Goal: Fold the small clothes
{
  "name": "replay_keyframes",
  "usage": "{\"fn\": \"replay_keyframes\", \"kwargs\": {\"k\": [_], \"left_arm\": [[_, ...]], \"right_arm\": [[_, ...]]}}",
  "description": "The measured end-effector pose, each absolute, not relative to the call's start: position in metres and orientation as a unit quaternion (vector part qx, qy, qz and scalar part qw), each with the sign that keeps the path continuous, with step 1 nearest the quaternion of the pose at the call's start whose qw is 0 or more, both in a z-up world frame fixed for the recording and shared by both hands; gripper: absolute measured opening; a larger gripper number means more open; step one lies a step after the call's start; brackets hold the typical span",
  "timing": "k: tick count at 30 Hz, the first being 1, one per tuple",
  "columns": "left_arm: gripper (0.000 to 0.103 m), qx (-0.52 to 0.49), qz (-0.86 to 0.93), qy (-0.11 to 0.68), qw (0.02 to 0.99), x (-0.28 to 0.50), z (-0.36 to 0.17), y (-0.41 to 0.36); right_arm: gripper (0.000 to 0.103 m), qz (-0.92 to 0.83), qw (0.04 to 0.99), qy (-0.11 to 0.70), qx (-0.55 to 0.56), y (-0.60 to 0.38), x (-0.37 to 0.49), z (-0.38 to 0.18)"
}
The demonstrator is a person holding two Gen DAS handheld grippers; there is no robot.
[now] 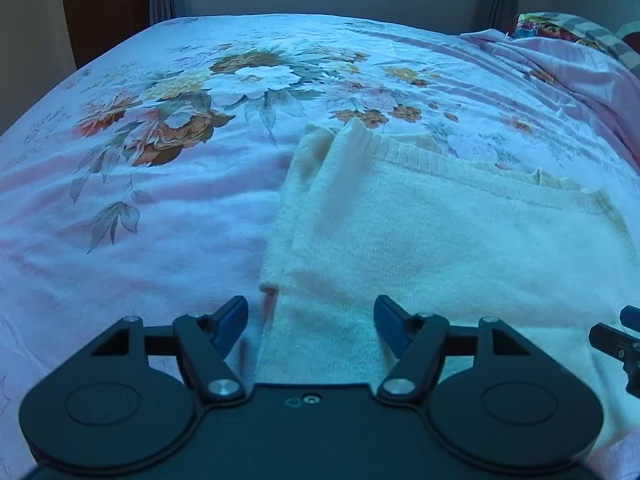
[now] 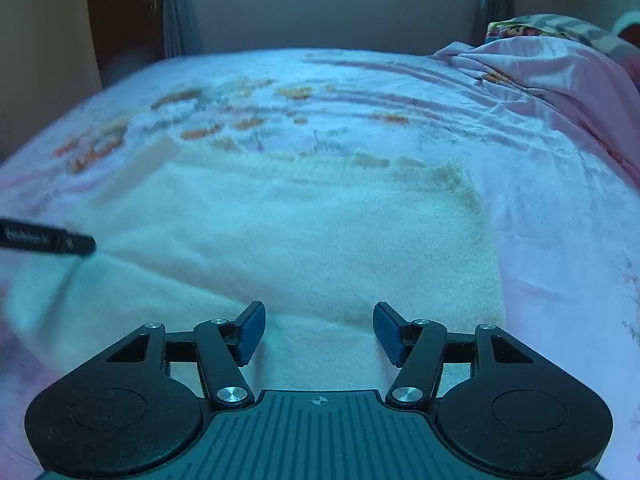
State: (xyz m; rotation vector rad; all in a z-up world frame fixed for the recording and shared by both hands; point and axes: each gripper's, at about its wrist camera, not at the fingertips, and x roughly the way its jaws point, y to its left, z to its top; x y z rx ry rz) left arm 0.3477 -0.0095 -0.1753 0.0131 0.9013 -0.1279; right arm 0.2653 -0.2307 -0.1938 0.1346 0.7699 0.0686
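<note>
A cream knitted garment [image 1: 440, 248] lies flat on the floral bedsheet [image 1: 140, 200], with a sleeve folded inward along its left side. My left gripper [image 1: 311, 320] is open and empty, low over the garment's near left edge. The right wrist view shows the same garment [image 2: 320, 240] spread ahead, blurred. My right gripper [image 2: 319, 330] is open and empty over the garment's near hem. The right gripper's tip shows at the right edge of the left wrist view [image 1: 624, 336]. The left gripper's finger shows at the left edge of the right wrist view [image 2: 52, 240].
A crumpled pink sheet [image 2: 560, 92] and a colourful pillow [image 1: 568, 32] lie at the bed's right. A wall with curtains [image 2: 176, 12] and a window stands behind the bed. A dark wooden door [image 1: 104, 4] is at the far left.
</note>
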Motion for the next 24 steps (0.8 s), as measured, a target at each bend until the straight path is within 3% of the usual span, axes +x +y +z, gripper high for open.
{"fn": "replay_keyframes", "kwargs": {"k": [4,10,16,20,23,24], "left_arm": [[0.074,-0.054,-0.090,0.454,0.885,0.355,-0.173,0.008],[0.052,-0.136,-0.128,0.484,0.855,0.371,-0.187,0.036],[0.060,-0.195,-0.148,0.486,0.839,0.381,-0.194,0.057],[0.057,-0.206,-0.163,0.485,0.834,0.389,-0.200,0.054],[0.047,-0.228,-0.168,0.484,0.828,0.397,-0.205,0.056],[0.035,-0.242,-0.168,0.485,0.823,0.399,-0.208,0.057]], "right_arm": [[0.060,0.040,0.929,0.359,0.077,-0.230,0.263,-0.181],[0.060,0.046,0.926,0.365,0.090,-0.226,0.268,-0.184],[0.060,0.053,0.922,0.368,0.108,-0.228,0.270,-0.191],[0.060,0.050,0.921,0.370,0.108,-0.226,0.273,-0.193],[0.060,0.050,0.921,0.371,0.109,-0.226,0.274,-0.194],[0.060,0.050,0.921,0.371,0.109,-0.226,0.274,-0.194]]}}
